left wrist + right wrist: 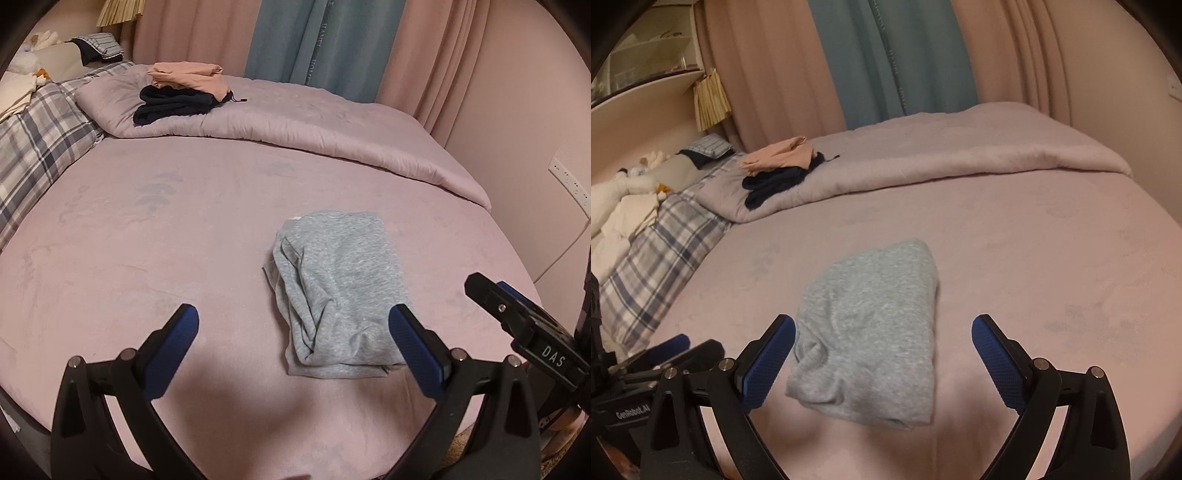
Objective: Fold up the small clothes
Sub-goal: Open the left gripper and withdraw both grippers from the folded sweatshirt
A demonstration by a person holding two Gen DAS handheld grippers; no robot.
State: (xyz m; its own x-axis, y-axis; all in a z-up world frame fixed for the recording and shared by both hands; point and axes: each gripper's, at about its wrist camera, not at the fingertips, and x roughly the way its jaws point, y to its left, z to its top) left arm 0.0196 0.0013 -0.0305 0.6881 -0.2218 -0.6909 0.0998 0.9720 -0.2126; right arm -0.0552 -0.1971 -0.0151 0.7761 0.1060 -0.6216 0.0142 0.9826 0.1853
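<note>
Folded grey garment [338,295] on pink bed sheet [147,240]; both tools raised clear of it.

The left gripper [293,325] is seen with jaws spread wide and nothing held between them; its right pad overlaps the garment's near right corner in view only. The right gripper [882,334] is likewise wide open and empty, the garment lying below and between its pads. A peach garment [188,75] and a dark garment [173,105] are stacked on the far folded quilt [332,129], well apart from the grey one.
</note>
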